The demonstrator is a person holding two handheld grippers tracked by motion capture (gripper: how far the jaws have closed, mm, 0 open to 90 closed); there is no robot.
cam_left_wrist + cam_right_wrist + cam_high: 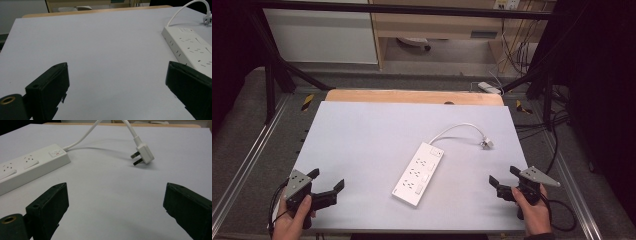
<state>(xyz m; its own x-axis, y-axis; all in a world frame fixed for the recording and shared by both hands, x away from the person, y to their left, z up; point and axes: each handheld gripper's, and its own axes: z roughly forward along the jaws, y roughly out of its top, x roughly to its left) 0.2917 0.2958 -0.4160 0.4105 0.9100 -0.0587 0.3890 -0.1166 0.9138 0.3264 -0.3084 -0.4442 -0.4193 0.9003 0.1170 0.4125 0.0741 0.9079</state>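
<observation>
Power strip (418, 174): one, white, laid flat at table (362, 135) centre.
Plug (486, 143): one, seen at 2 o'clock from the strip.
Left gripper (328, 186): one, jaws spread, nothing held.
Right gripper (503, 178): one, jaws spread, nothing held.

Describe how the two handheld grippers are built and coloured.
Both are black. The left gripper and the right gripper each carry two blocky jaws, with a grey three-cornered plate bolted on top. A black cable loops away from the right one. In the left gripper view, a brass-coloured ring sits beside one jaw.
</observation>
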